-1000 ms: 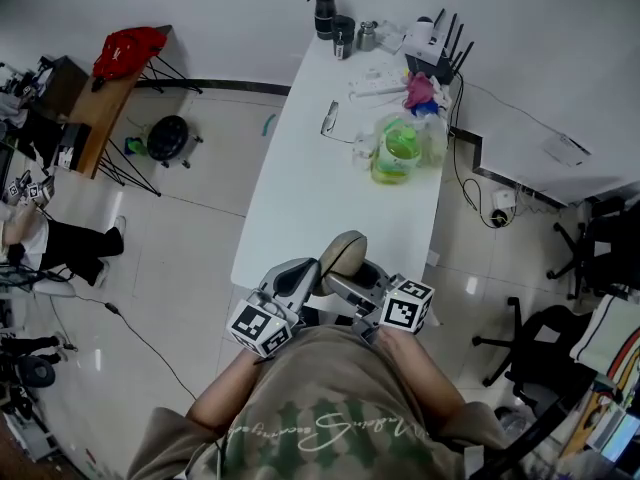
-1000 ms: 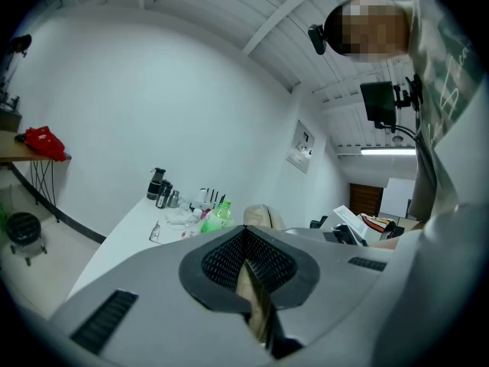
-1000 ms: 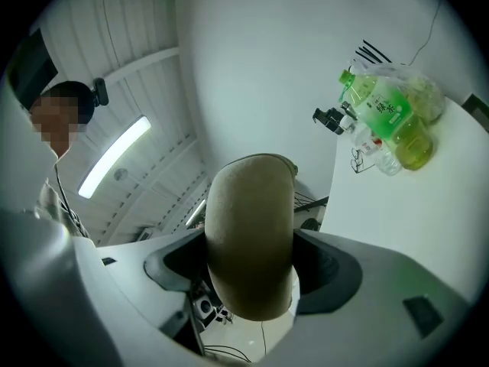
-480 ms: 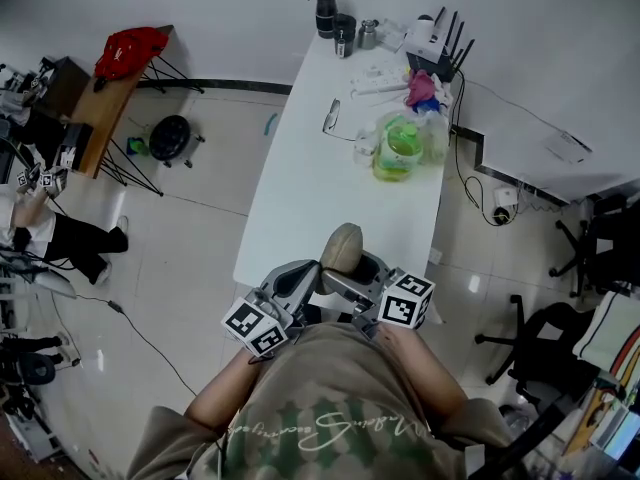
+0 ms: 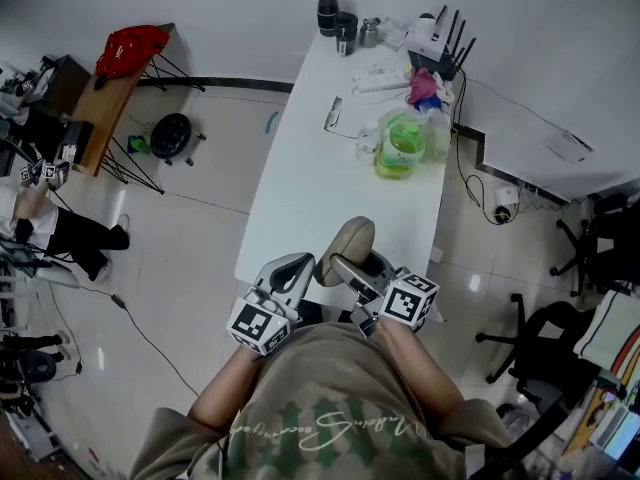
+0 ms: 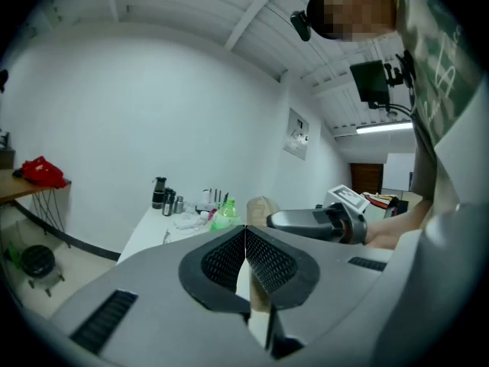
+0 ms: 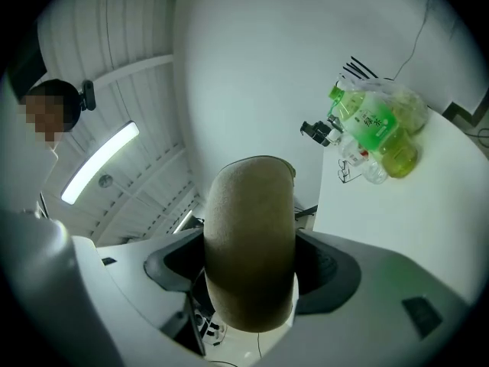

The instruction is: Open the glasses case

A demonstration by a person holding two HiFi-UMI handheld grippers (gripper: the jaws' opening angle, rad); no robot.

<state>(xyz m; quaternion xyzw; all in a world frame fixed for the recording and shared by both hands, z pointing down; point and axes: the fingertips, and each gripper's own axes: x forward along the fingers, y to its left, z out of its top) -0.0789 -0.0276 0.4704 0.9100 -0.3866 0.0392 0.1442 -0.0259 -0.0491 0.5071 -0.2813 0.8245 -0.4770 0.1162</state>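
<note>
The long white table [image 5: 310,193] runs away from the person [image 5: 330,423], whose patterned shirt fills the bottom of the head view. Both grippers are held out over the table's near end, close together.

The right gripper [image 5: 350,266] has its 2 jaws clamped on the glasses case [image 5: 346,242], 1 black pad on each side of the tan, rounded body. The case stands clear of the tabletop, with its free end tipped up and away from the person. In the right gripper view it rises as a fat oval column between the jaws. Its lid looks closed.

The left gripper [image 5: 302,266] sits just beside the case's left flank, with its jaws brought fully together and the ribbed pads meeting at a thin line. A pale sliver shows in the slit below the pads, too narrow to tell whether it is the case's edge or the table behind.

Toward the far end of the table, well apart from the grippers, lies a clear bag of green bottles [image 5: 402,144]. Beyond it stand a white router [image 5: 436,42] and a black flask [image 5: 324,11]. A pair of glasses [image 5: 331,115] lies near the table's left edge.
</note>
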